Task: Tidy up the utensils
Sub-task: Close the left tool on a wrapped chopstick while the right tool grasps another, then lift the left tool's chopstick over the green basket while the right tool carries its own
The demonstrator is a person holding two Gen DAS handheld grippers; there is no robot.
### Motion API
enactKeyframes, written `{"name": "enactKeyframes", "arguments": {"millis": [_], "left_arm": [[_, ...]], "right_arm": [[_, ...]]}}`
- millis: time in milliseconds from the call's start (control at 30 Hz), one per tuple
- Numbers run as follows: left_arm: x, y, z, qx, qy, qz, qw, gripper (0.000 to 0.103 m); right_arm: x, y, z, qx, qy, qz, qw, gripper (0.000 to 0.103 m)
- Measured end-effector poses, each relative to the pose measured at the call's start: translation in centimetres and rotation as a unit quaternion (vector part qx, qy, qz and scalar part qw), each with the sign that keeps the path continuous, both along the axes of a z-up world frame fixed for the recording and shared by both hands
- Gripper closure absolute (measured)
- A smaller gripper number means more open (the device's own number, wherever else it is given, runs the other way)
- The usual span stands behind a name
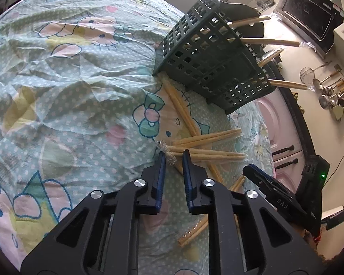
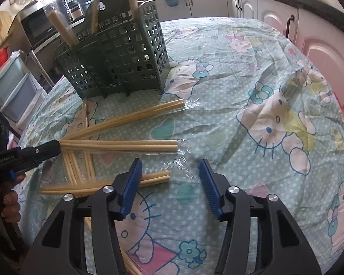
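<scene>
Over the cartoon tablecloth (image 2: 252, 73), left gripper (image 1: 173, 158) nipping a wrapped chopstick pair (image 1: 208, 154), right gripper (image 2: 169, 167) half-wide, empty; next, lifting to the green caddy (image 2: 126, 52).

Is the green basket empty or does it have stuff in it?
Not empty. The green basket stands upright on the tablecloth, and several wrapped chopsticks poke out of its top.
</scene>
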State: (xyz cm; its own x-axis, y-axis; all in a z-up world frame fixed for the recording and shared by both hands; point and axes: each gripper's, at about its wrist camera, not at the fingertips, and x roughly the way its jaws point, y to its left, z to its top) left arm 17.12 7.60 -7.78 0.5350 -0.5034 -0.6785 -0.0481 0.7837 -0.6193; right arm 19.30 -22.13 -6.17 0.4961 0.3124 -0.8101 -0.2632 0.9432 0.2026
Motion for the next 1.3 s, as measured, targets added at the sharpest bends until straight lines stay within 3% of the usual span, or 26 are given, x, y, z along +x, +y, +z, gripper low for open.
{"name": "enactKeyframes", "arguments": {"millis": [200, 300, 333, 367, 767, 1300], "left_arm": [[-0.1, 0.4, -0.3, -0.012, -0.002, 0.002, 0.9999, 0.096], [-0.1, 0.6, -0.3, -0.018, -0.003, 0.004, 0.9998, 0.097], [-0.1, 0.7, -0.3, -0.019, -0.004, 0.004, 0.9998, 0.098], [-0.1, 0.7, -0.2, -0.019, -0.005, 0.004, 0.9998, 0.098], [-0.8, 1.3, 1.3, -0.021, -0.035, -0.001, 0.9992, 0.102], [-2.5, 2.7, 5.8, 0.029, -0.103, -0.006, 0.9943, 0.103]], "right_arm": [[0.0, 0.0, -0.2, -0.004, 0.001, -0.002, 1.000, 0.071], [-0.2, 0.0, -0.2, -0.006, -0.003, -0.002, 1.000, 0.082], [-0.3, 0.0, -0.2, -0.004, -0.003, 0.001, 1.000, 0.093], [-0.4, 0.1, -0.2, -0.002, -0.003, 0.004, 1.000, 0.097], [-1.8, 0.0, 2.0, 0.013, -0.034, 0.012, 0.999, 0.100], [-2.8, 2.6, 7.8, 0.000, -0.114, 0.063, 0.992, 0.100]]}}
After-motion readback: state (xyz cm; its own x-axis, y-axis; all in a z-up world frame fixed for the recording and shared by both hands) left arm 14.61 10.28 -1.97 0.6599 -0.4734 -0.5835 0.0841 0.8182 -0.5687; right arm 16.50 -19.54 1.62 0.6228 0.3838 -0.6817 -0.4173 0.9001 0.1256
